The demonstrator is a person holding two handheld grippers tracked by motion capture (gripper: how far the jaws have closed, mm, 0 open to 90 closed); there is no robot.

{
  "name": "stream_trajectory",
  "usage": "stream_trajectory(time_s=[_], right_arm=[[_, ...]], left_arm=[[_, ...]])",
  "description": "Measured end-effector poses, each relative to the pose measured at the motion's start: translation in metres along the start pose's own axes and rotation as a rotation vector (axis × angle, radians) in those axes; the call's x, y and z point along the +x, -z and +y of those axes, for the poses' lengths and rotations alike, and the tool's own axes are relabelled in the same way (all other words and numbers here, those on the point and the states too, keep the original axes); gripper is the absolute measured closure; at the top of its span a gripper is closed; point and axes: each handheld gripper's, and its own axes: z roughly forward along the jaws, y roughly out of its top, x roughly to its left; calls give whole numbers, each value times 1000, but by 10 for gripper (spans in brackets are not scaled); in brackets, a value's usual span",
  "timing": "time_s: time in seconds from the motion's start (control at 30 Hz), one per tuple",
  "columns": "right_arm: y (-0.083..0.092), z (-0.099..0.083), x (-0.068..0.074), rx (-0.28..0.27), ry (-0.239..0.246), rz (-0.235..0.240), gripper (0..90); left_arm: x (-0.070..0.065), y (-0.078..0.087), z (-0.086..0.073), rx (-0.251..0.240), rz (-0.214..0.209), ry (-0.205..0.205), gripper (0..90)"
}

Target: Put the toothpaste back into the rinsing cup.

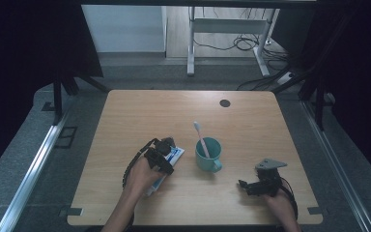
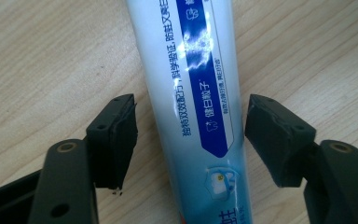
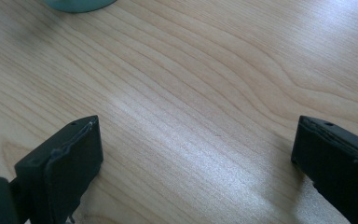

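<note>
From the high view, the left gripper (image 1: 160, 157) sits over a toothpaste tube (image 1: 173, 155) lying flat on the wooden table (image 1: 251, 121), just left of a teal mug (image 1: 207, 153) holding a toothbrush (image 1: 201, 137); the right gripper (image 1: 256, 185) rests well apart, nearer the mug. In the left gripper view, the tube (image 2: 193, 107) runs lengthwise between the parted jaws, touching neither pad. In the right gripper view, the jaws stand wide apart over bare wood, released.
</note>
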Motion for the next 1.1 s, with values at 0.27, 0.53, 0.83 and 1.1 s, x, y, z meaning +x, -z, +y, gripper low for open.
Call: stream_trajectory(time_s=[0.27,0.53,0.83,1.1], right_arm=[[0,0,0,2,1,0,17],[0,0,0,2,1,0,17],[0,0,0,2,1,0,17],[0,0,0,2,1,0,17]], left_arm=[[-3,-6,11,91,4,7,449],[-1,-5,12,103,-16,27,537],[7,3,6,62,-74,1,699],[12,4,0,21,-103,-16,719]])
